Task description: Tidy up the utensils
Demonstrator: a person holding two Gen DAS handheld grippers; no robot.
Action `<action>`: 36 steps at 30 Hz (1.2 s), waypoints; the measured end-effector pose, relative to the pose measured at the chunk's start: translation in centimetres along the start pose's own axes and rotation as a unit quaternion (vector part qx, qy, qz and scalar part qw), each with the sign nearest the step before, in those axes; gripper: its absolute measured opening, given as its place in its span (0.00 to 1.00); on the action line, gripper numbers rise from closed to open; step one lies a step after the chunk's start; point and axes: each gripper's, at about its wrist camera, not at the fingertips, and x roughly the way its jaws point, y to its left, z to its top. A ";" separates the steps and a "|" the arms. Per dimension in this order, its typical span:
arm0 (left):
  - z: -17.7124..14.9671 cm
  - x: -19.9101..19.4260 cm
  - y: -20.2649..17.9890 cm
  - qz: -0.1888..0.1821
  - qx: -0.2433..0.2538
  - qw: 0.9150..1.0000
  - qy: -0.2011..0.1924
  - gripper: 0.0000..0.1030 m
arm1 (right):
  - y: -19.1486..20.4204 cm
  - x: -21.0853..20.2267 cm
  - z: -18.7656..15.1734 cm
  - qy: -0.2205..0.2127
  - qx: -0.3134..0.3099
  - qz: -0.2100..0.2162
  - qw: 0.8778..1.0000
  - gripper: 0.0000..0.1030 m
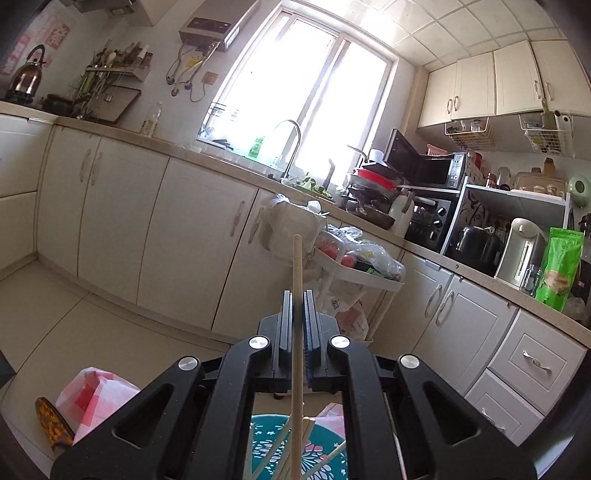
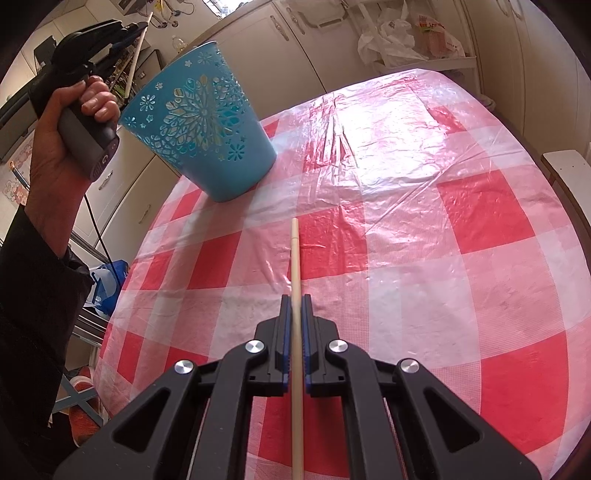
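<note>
My left gripper (image 1: 298, 295) is shut on a wooden chopstick (image 1: 297, 266) that runs forward past the fingertips, held level above the blue cutout bucket (image 1: 266, 443). Several chopsticks (image 1: 284, 448) stand in that bucket below it. In the right wrist view the bucket (image 2: 201, 125) sits at the far left of the table, and the left gripper (image 2: 138, 27) hovers over its left rim in a person's hand (image 2: 70, 122). My right gripper (image 2: 295, 299) is shut on a second wooden chopstick (image 2: 295, 251), pointing down over the red and white checked tablecloth (image 2: 424, 221).
Kitchen cabinets (image 1: 155, 229) and a counter with a sink tap (image 1: 291, 147) lie ahead of the left gripper. A white trolley with bagged food (image 1: 362, 266) stands near the table's far edge. A white chair edge (image 2: 565, 166) sits at the table's right.
</note>
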 end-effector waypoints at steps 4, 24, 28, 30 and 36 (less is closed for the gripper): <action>-0.2 0.0 -0.2 0.001 0.005 1.000 0.004 0.05 | 0.0 0.0 0.0 0.000 0.001 0.001 1.000 0.06; -2.3 -0.1 -0.7 0.015 0.051 0.993 0.102 0.15 | 0.0 0.0 -0.1 -0.001 -0.002 -0.003 1.000 0.06; -2.9 -2.8 0.4 0.030 0.043 0.994 0.092 0.42 | 0.1 0.1 -0.1 -0.001 -0.005 -0.007 1.000 0.06; -3.5 -5.1 1.3 0.045 0.035 0.995 0.081 0.52 | 0.2 0.1 -0.1 0.000 -0.006 -0.008 1.000 0.06; -7.7 -11.6 4.5 0.087 0.013 0.992 0.091 0.69 | 1.5 0.3 0.1 0.011 -0.043 -0.040 0.998 0.06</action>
